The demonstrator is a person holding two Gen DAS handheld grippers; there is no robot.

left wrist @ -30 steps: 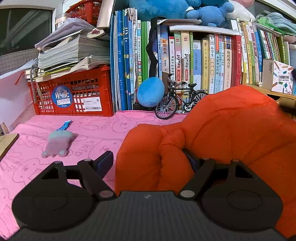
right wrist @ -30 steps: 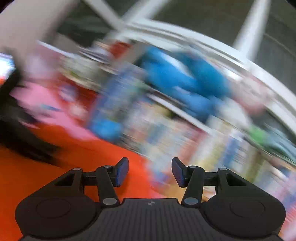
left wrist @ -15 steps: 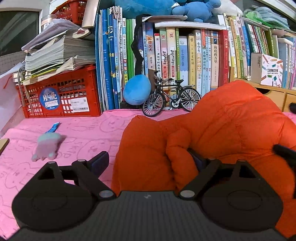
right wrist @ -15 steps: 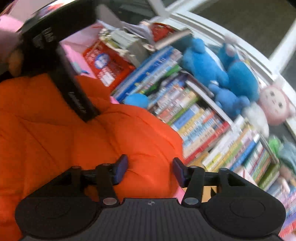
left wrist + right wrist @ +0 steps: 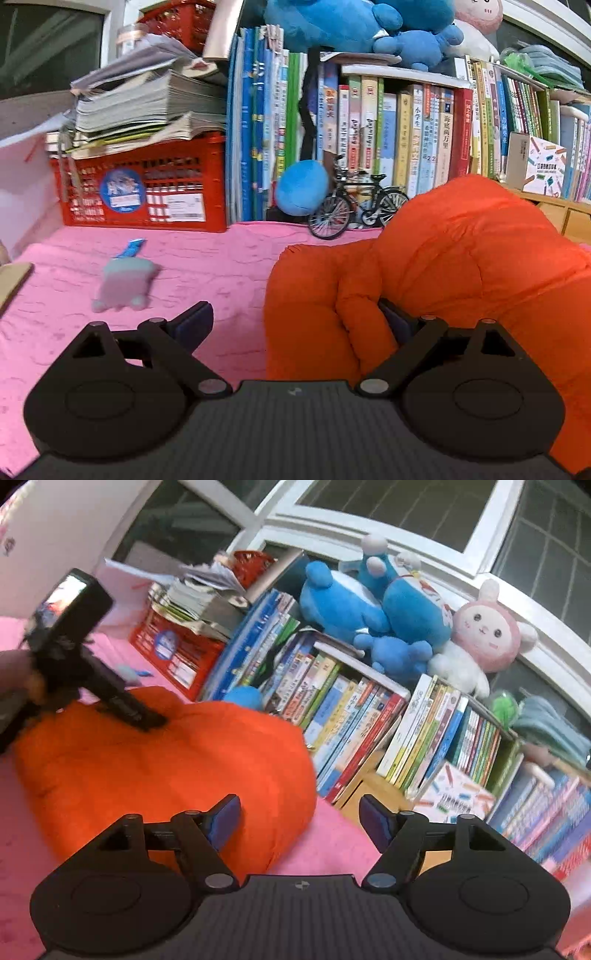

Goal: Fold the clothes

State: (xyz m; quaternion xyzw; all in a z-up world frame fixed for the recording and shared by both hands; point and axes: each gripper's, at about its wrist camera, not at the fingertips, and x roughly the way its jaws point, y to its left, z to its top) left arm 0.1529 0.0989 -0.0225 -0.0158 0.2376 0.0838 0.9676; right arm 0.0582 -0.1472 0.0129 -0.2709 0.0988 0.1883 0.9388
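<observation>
An orange puffy jacket (image 5: pixel 461 266) lies bunched on the pink cloth (image 5: pixel 207 266), filling the right of the left wrist view. My left gripper (image 5: pixel 295 323) stands open and wide. A fold of the jacket sits between its fingers, against the right finger, which it partly hides. The left finger is clear over the pink cloth. In the right wrist view the jacket (image 5: pixel 166 760) lies ahead to the left. My right gripper (image 5: pixel 301 821) is at its near right end, jaws opening, with nothing pressed between the pads. The left gripper (image 5: pixel 74 642), held by a hand (image 5: pixel 14 672), rests on the jacket's far side.
A red crate (image 5: pixel 147 192) under stacked papers, a row of books (image 5: pixel 388 140), a blue ball (image 5: pixel 301 186) and a model bicycle (image 5: pixel 354 206) line the back. A small grey-pink plush (image 5: pixel 122 284) lies at left. Blue and pink plush toys (image 5: pixel 399 609) top the shelf.
Left jaws have spread wider around the jacket fold. The right gripper has swung round and drawn back from the jacket toward its right end, and its jaws have widened.
</observation>
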